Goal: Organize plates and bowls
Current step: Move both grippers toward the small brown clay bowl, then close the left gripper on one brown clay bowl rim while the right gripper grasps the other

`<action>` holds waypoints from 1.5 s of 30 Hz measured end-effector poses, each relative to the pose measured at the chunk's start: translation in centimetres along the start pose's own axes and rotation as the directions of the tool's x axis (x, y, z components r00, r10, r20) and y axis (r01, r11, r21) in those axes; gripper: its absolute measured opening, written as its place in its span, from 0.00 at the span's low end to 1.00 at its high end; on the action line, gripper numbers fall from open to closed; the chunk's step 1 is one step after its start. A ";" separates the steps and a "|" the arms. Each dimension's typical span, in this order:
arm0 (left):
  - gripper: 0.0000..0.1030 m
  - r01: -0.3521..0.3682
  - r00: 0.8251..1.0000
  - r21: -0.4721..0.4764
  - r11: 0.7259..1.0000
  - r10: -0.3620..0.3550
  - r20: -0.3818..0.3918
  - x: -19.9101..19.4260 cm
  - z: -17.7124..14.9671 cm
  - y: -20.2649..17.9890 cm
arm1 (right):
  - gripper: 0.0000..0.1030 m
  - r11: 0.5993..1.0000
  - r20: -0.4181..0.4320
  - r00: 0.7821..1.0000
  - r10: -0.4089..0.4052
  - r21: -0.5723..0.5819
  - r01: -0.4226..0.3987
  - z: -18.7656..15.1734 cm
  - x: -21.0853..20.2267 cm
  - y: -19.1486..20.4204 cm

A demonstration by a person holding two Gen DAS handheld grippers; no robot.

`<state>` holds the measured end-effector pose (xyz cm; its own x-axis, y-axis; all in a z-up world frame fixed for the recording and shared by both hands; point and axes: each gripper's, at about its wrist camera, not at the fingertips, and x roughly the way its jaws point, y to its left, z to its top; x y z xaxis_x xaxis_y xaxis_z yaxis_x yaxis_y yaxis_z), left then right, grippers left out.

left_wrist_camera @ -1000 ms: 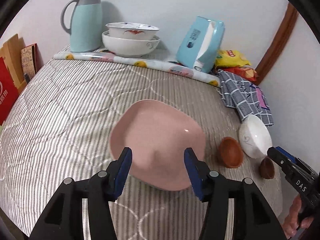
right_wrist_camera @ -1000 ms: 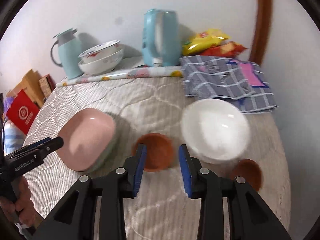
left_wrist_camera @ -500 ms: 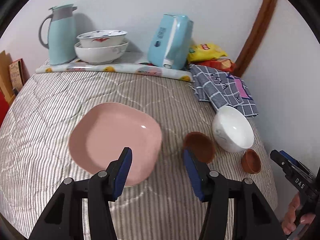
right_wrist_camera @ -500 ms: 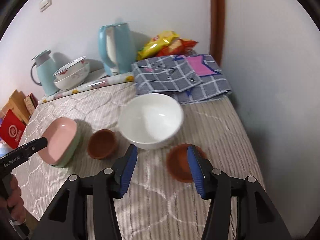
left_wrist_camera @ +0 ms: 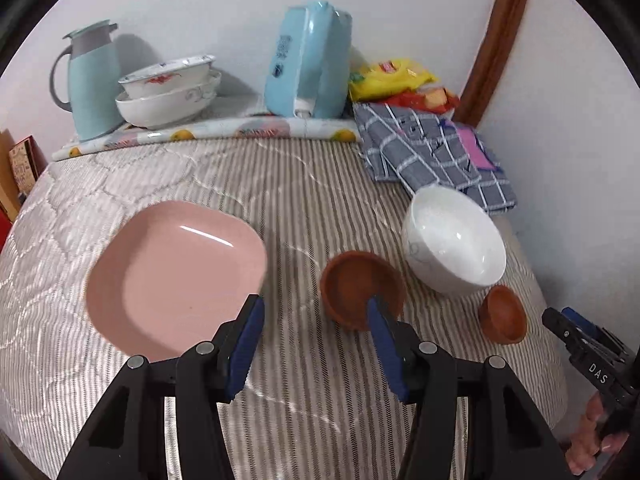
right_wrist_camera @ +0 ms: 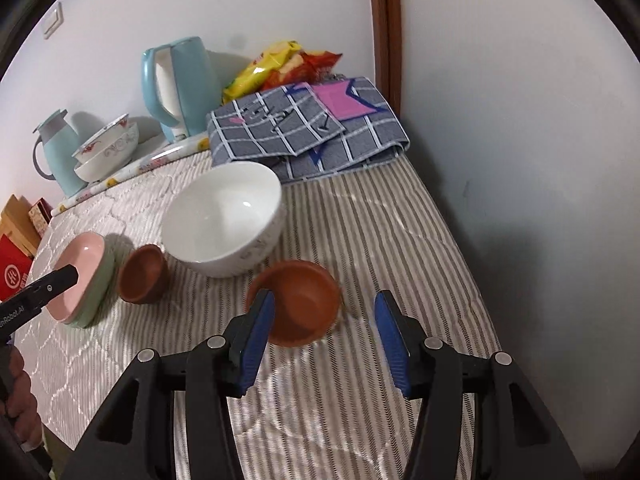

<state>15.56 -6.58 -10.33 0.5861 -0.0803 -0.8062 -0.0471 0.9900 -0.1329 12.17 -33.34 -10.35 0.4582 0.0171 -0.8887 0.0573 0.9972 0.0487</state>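
Pink plate [left_wrist_camera: 172,276] ahead-left of left gripper [left_wrist_camera: 314,344], jaws apart, empty. Right view alone shows green plate [right_wrist_camera: 98,292] beneath it; right gripper [right_wrist_camera: 324,336] agape, brown bowl [right_wrist_camera: 298,300] just ahead.

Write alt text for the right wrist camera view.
The open right gripper hovers near a small brown clay bowl on a striped quilted surface. Behind it sit a large white ceramic bowl, another brown bowl and a pink square plate.
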 end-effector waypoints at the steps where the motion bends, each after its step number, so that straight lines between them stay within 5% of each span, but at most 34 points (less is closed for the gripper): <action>1: 0.50 -0.003 1.000 0.003 1.000 0.003 -0.005 0.3 -0.1 -0.3 | 0.50 1.000 -0.002 1.000 0.006 0.004 -0.006 -0.1 0.2 -0.2; 29: 0.50 -0.032 0.996 -0.044 0.999 0.028 -0.083 7.6 0.4 -1.0 | 0.36 0.999 -0.126 0.991 0.045 0.029 -0.042 0.0 6.4 -1.2; 42: 0.50 -0.082 0.992 0.008 0.997 0.082 -0.100 8.9 0.7 -2.0 | 0.36 0.998 -0.085 0.995 0.047 0.049 -0.043 -0.3 6.8 -1.3; 45: 0.37 -0.037 0.995 0.010 0.999 0.038 -0.094 8.7 0.5 -2.4 | 0.36 0.998 -0.081 0.995 0.050 0.049 -0.047 -0.4 6.8 -1.3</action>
<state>21.18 -9.57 -16.76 0.5057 -0.0534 -0.8611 -0.0606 0.9934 -0.0972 14.85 -34.45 -16.62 0.3874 0.0733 -0.9190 0.0794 0.9905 0.1125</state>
